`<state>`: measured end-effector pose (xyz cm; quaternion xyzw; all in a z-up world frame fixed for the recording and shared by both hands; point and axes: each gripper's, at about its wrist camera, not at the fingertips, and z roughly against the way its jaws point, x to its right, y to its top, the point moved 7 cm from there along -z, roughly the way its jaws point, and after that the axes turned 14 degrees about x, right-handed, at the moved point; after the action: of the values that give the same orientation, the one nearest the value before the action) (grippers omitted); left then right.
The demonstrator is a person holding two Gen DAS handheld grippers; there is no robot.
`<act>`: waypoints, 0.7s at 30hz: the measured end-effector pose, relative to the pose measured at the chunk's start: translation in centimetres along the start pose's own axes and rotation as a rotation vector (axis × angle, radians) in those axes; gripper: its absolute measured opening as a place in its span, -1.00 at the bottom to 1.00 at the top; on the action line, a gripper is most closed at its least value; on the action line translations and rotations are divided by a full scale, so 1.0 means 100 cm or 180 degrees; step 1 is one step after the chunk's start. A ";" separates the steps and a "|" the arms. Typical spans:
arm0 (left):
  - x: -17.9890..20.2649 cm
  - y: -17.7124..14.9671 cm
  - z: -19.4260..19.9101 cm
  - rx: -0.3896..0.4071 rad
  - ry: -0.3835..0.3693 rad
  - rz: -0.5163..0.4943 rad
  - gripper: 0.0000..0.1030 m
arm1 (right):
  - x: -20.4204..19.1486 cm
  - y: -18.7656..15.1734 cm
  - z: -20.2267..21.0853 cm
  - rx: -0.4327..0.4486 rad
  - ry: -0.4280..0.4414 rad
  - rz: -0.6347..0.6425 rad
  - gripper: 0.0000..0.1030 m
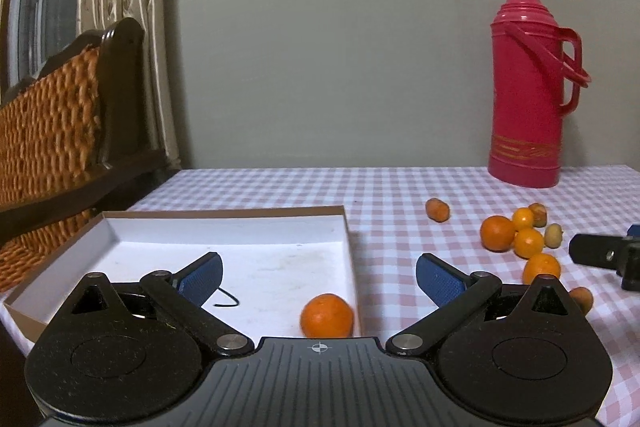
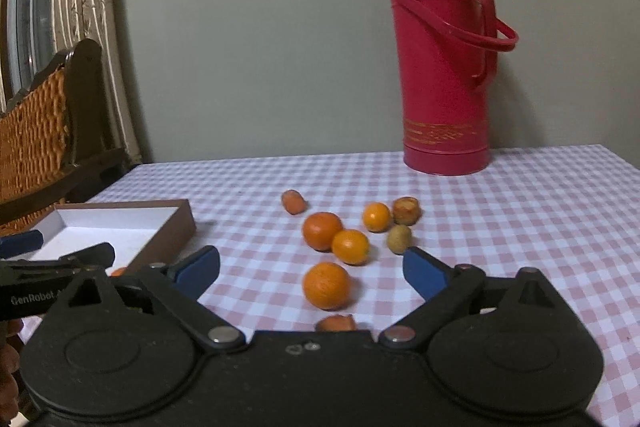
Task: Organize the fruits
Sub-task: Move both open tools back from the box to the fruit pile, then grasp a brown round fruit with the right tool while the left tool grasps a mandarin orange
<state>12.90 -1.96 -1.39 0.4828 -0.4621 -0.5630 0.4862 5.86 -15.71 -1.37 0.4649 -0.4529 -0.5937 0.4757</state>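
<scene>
A shallow white box (image 1: 224, 227) with brown sides lies on the checked tablecloth at the left; one orange (image 1: 327, 315) rests in its near right corner. My left gripper (image 1: 318, 273) hovers open over that corner, with the orange lying low between the fingers and untouched. To the right lies a cluster of oranges (image 1: 498, 233) and smaller fruits. In the right wrist view my right gripper (image 2: 312, 269) is open, with an orange (image 2: 327, 285) on the cloth between its blue pads and clear of both. More oranges (image 2: 322, 230) lie just beyond. The box (image 2: 132, 227) sits at the left.
A tall red thermos (image 2: 442, 67) stands at the back of the table near the wall. A wicker chair (image 1: 52, 123) with a dark frame stands off the table's left side. A small orange piece (image 2: 335, 323) lies close under the right gripper. A lone small fruit (image 2: 294, 201) lies apart.
</scene>
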 end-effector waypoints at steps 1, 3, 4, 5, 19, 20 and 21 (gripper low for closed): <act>0.002 0.000 0.000 -0.0005 -0.0016 0.0012 0.99 | 0.002 -0.001 0.000 -0.0018 -0.0014 -0.0003 0.63; 0.006 0.000 -0.001 -0.0008 -0.0048 0.0011 0.99 | 0.006 -0.003 0.000 -0.0053 -0.0019 -0.0023 0.53; 0.009 0.000 -0.002 -0.0009 -0.0063 0.0004 0.99 | 0.008 -0.004 0.001 -0.0071 -0.0021 -0.0032 0.51; 0.011 0.000 -0.002 -0.0011 -0.0081 0.0001 0.99 | 0.010 -0.005 0.001 -0.0082 -0.0023 -0.0041 0.47; 0.039 -0.003 -0.006 -0.0033 -0.0280 -0.0034 0.84 | 0.016 -0.028 0.000 -0.0323 0.0048 -0.0016 -0.05; 0.040 -0.003 -0.006 -0.0038 -0.0286 -0.0040 0.83 | 0.016 -0.029 -0.001 -0.0333 0.0053 -0.0014 -0.08; 0.041 -0.004 -0.007 -0.0044 -0.0292 -0.0040 0.83 | 0.016 -0.030 -0.003 -0.0353 0.0054 -0.0011 -0.11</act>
<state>13.30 -6.05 -2.24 0.4560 -0.4769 -0.5908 0.4643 5.50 -16.86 -4.54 0.4436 -0.4145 -0.6147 0.5035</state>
